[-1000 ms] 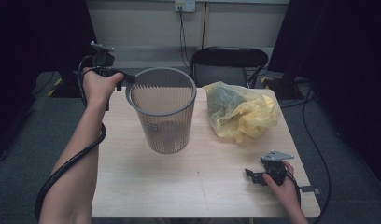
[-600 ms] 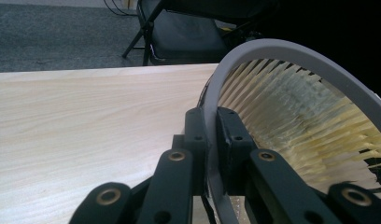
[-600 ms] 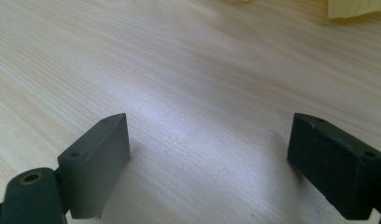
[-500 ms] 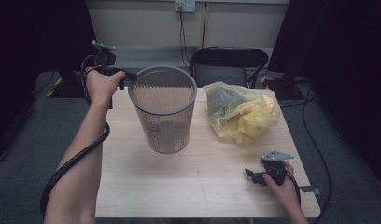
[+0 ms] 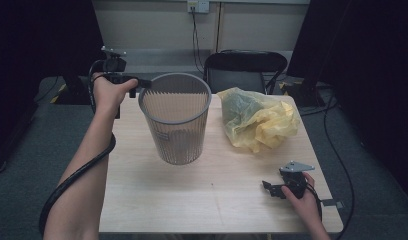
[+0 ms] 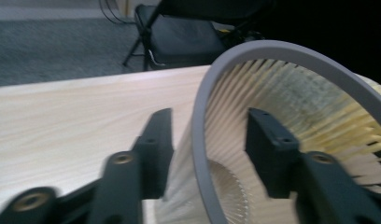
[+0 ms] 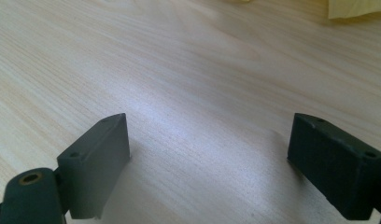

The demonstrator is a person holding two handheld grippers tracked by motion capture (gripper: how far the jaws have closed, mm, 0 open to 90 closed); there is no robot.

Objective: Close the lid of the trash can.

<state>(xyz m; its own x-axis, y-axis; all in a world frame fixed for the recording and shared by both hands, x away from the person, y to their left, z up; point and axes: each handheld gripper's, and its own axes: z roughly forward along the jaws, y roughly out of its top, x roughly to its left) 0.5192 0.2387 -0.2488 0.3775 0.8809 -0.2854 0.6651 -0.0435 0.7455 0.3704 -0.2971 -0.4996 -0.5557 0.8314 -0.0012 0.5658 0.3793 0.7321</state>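
high view shows a grey slatted wastebasket [image 5: 176,120] standing upright on the wooden table [image 5: 217,195], left of centre, with a crumpled yellow plastic bag [image 5: 257,120] just beside it on the right. the left gripper [image 5: 142,86] sits at the basket's near-left rim; left gripper view shows its jaws straddling the rim [image 6: 200,140], one outside the wall and one inside. they have just been opening, and now stand about half apart with a visible gap on each side of the rim, so the wall is between them but no pad presses on it. the right gripper [image 5: 268,187] rests low over bare wood near the front right corner, jaws spread wide and holding nothing.

the step looks like letting go of the basket after placing it. to do it well, i'd open the jaws a bit further before moving, then lift straight up along the wall so neither pad catches the rim and tips the light basket. keep the trailing cable [image 5: 77,175] off the basket. the right gripper seems free to reach for the bag.
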